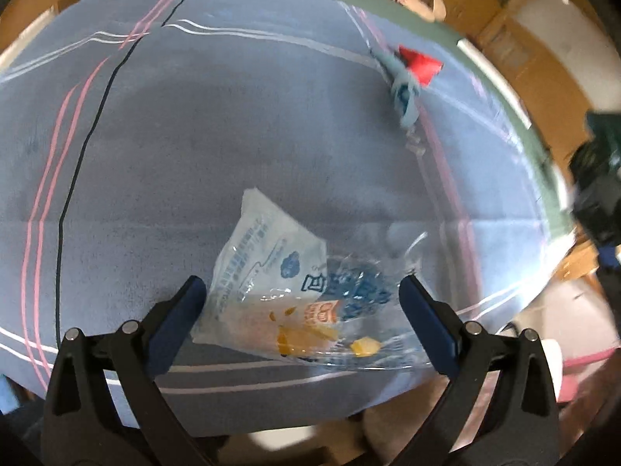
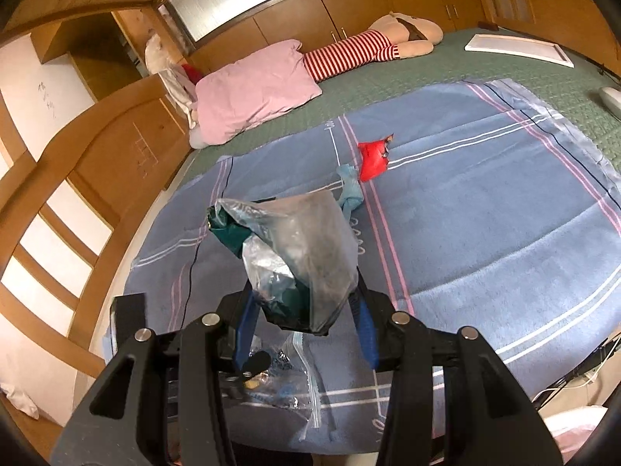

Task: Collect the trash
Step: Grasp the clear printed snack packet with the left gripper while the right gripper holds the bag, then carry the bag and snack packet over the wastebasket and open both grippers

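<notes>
My left gripper [image 1: 300,291] is open, its blue fingers either side of a clear plastic wrapper [image 1: 287,279] with blue print and yellow bits, lying on the blue blanket [image 1: 233,147]. My right gripper [image 2: 306,310] is shut on a crumpled clear plastic bag with dark green inside [image 2: 295,256], held above the blanket [image 2: 485,213]. A red wrapper [image 2: 372,158] and a light blue scrap [image 2: 351,192] lie further up the blanket; the left wrist view shows them as the red wrapper [image 1: 421,64] and the blue scrap [image 1: 403,93]. The clear wrapper [image 2: 283,384] shows below the right gripper.
A pink pillow [image 2: 252,93] and a striped plush doll [image 2: 361,48] lie at the bed's far end on a green mat [image 2: 407,77]. A white board [image 2: 520,48] lies at the far right. Wooden cabinets [image 2: 116,147] line the left side.
</notes>
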### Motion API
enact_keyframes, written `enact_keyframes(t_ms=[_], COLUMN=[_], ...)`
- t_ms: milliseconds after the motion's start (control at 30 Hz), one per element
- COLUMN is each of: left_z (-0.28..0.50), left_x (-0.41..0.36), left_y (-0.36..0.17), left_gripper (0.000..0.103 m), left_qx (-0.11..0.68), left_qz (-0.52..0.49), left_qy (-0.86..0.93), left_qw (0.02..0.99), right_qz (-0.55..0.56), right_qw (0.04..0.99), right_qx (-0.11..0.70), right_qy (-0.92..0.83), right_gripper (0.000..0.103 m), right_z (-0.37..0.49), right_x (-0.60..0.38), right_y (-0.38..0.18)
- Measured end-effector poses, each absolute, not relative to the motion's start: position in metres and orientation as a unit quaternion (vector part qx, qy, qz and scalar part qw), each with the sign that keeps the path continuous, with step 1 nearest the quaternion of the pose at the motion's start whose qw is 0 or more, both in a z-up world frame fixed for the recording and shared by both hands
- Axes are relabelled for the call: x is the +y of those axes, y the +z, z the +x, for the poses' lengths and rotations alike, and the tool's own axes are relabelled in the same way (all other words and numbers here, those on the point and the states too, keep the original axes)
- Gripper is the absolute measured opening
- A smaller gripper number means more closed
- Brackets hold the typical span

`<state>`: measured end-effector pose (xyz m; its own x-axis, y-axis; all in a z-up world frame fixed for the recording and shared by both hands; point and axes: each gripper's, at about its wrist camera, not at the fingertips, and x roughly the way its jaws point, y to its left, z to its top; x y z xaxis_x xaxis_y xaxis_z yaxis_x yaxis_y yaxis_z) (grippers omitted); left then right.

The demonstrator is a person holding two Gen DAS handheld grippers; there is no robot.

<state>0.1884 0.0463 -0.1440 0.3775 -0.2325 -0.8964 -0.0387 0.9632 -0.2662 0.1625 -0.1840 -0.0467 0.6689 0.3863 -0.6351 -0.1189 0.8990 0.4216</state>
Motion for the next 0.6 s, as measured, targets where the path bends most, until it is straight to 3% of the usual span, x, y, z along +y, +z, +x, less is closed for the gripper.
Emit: enact_keyframes(t_ms=[33, 133, 167, 233, 300, 367, 600], left_z=[0.188, 0.185, 0.182, 0.180, 0.180, 0.183, 0.186], left_x=[0.043, 0.026, 0.020, 0.012, 0.011, 0.015, 0.061], left_y=[-0.146, -0.152, -0.149, -0.146, -0.143, -0.139, -0.112], left_gripper=[0.099, 0.084, 0.069, 0.058, 0.039, 0.029, 0.020], left_qx=[0.557, 0.551, 0.541, 0.527, 0.518, 0.505, 0.448], left_qz=[-0.099, 0.008, 0.026, 0.048, 0.061, 0.063, -0.072], left_qy=[-0.050, -0.023, -0.032, -0.042, -0.041, -0.024, 0.007], left_qw=[0.823, 0.834, 0.840, 0.847, 0.853, 0.861, 0.891], right_qz=[0.173, 0.173, 0.173, 0.173, 0.173, 0.172, 0.165], right_qw=[0.896, 0.895, 0.894, 0.894, 0.894, 0.893, 0.896], right_qx=[0.383, 0.387, 0.387, 0.388, 0.389, 0.390, 0.389], right_qy=[0.141, 0.142, 0.143, 0.143, 0.143, 0.142, 0.135], right_gripper=[0.045, 0.045, 0.044, 0.044, 0.044, 0.044, 0.044], right_z=[0.162, 0.160, 0.160, 0.160, 0.159, 0.158, 0.151], right_x=[-0.183, -0.182, -0.182, -0.181, -0.181, -0.180, -0.184], right_y=[-0.048, -0.051, -0.051, -0.053, -0.053, -0.054, -0.049])
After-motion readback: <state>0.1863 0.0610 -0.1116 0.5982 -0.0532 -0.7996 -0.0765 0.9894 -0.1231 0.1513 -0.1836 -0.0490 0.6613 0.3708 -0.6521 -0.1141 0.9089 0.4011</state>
